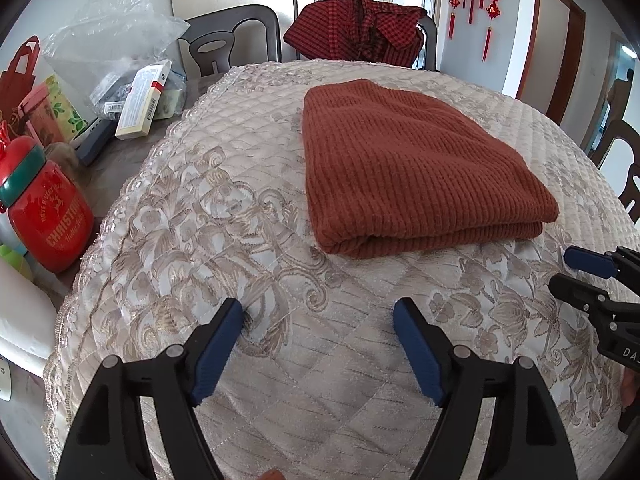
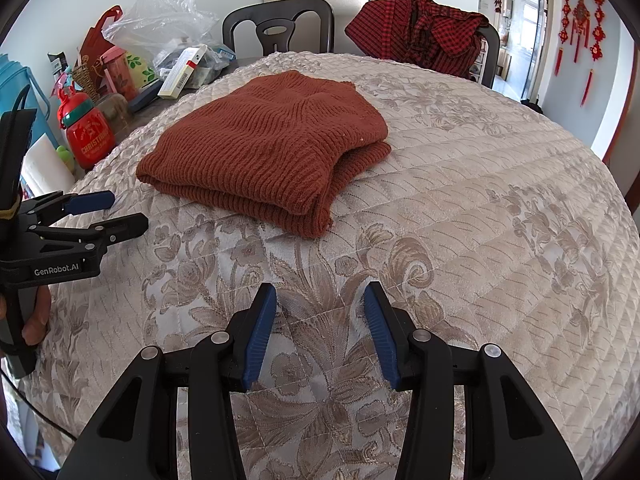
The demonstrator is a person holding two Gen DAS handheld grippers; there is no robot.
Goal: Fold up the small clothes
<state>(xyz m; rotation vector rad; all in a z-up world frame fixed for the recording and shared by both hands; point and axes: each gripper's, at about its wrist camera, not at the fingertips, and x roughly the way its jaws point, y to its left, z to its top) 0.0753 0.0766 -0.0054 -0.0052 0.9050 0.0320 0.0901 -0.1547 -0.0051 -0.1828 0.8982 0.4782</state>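
Note:
A rust-brown ribbed knit garment [image 1: 404, 164] lies folded into a thick rectangle on the quilted floral tablecloth [image 1: 280, 360]; it also shows in the right wrist view [image 2: 268, 148]. My left gripper [image 1: 320, 312] is open and empty, hovering over the cloth just short of the garment's near edge; it also shows at the left of the right wrist view [image 2: 116, 212]. My right gripper [image 2: 320, 296] is open and empty over bare cloth in front of the garment; it shows at the right edge of the left wrist view [image 1: 568, 272].
A red checked garment [image 1: 360, 24] hangs over a far chair. A red Christmas jar [image 1: 48, 216], boxes and a plastic bag [image 1: 112, 40] crowd the table's left side. Dark chairs [image 2: 280, 28] stand behind the table.

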